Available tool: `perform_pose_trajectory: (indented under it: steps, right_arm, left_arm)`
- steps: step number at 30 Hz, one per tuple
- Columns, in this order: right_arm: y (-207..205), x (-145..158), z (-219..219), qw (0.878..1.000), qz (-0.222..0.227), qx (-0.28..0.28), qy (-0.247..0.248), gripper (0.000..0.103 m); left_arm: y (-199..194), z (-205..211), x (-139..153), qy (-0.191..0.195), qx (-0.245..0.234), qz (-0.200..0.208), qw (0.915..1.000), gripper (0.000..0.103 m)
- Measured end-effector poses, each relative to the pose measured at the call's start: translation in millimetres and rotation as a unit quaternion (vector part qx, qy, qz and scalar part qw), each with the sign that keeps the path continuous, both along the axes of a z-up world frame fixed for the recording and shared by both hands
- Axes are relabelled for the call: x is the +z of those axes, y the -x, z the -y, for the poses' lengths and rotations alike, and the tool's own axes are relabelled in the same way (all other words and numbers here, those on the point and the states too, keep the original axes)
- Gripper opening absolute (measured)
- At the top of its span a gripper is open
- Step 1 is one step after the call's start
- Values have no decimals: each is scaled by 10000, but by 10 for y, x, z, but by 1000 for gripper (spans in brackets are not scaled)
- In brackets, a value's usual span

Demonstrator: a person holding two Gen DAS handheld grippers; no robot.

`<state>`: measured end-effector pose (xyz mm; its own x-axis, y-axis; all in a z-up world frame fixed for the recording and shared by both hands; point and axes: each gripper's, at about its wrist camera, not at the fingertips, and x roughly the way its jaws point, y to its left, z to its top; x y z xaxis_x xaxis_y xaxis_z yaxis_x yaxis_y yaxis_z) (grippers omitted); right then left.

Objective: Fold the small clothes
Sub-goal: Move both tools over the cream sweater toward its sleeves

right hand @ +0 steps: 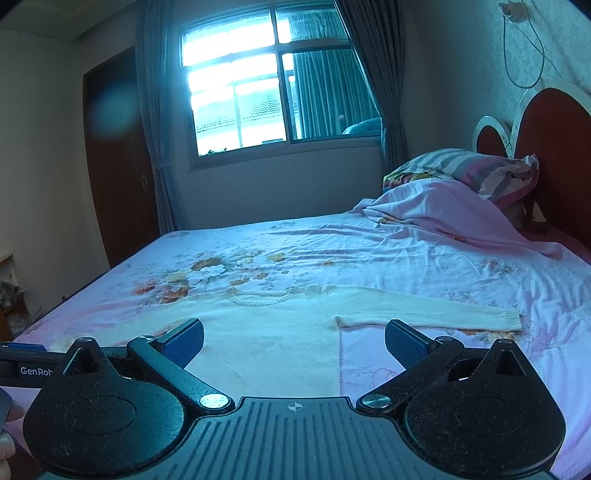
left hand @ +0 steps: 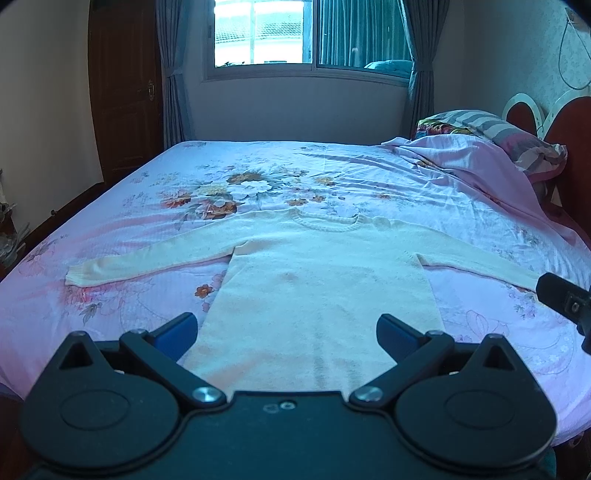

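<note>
A cream long-sleeved knit sweater (left hand: 317,288) lies flat on the bed, front up, collar away from me, both sleeves spread out to the sides. In the left wrist view my left gripper (left hand: 288,334) is open and empty, held above the sweater's lower body. In the right wrist view the sweater (right hand: 273,339) lies below and ahead, its right sleeve (right hand: 443,314) stretching right. My right gripper (right hand: 294,341) is open and empty above the sweater's right side. The right gripper's tip also shows in the left wrist view (left hand: 565,299), near the right cuff.
The bed has a pink floral sheet (left hand: 258,184). A rumpled pink quilt (left hand: 461,158) and striped pillow (left hand: 491,129) lie at the far right by the red headboard (right hand: 554,147). A window (left hand: 266,33) and a dark wooden door (left hand: 125,92) are behind.
</note>
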<state>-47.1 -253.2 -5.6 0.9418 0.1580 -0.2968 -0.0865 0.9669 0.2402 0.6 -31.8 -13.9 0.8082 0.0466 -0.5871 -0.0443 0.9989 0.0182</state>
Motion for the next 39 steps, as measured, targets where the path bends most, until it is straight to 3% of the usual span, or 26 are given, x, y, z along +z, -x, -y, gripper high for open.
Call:
perform_pose_trajectory:
  steps: [9,20,34,39]
  right_arm:
    - [-88,-151,-15,9998,-145,-51,127,103]
    - [-282,-391,-72,9965,-829,-118,26,103]
    - [-839,-547,-248,9949,-1003,23,143,103]
    - [-1030,-592,-388,9943,-1039,153,184,103]
  left_arm:
    - [-128,-77,-113,-1,81,-170,9998,102]
    - [-389,-288,-273,10,370,-345,9987,101]
    - [-891,-753,-498,48,988,-666,9929,102]
    - [-1085,-1032,-607,289,1226,-897,9880,101]
